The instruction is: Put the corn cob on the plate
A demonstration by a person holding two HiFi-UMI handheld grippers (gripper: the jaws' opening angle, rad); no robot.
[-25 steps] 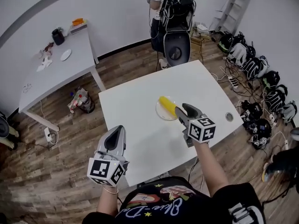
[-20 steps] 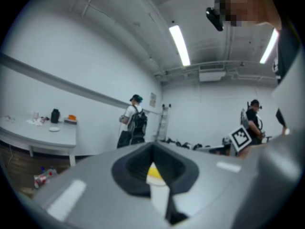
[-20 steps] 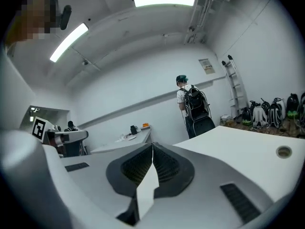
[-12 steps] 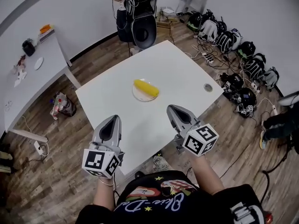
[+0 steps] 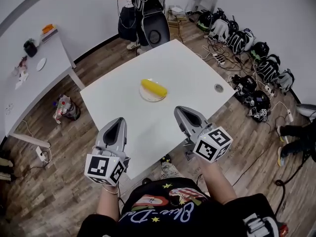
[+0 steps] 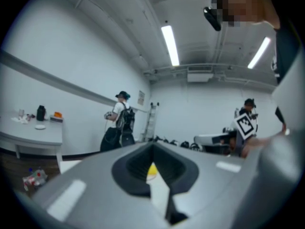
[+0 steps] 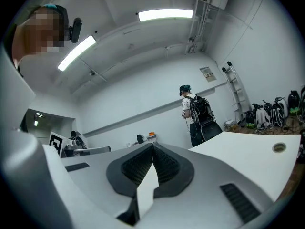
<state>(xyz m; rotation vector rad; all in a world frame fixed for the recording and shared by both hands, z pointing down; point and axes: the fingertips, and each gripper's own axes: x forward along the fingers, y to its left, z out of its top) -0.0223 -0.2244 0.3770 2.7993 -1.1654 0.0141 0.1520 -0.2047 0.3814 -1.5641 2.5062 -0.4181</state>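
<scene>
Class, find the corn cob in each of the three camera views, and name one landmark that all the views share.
Head view: the corn cob lies on the plate, near the white table's middle.
Left gripper view: a small yellow patch just below the picture's middle.
Right gripper view: not in it.
Shared landmark: the person with a backpack.

Left hand-held gripper (image 5: pixel 119 122) and right hand-held gripper (image 5: pixel 179 111) closed.
</scene>
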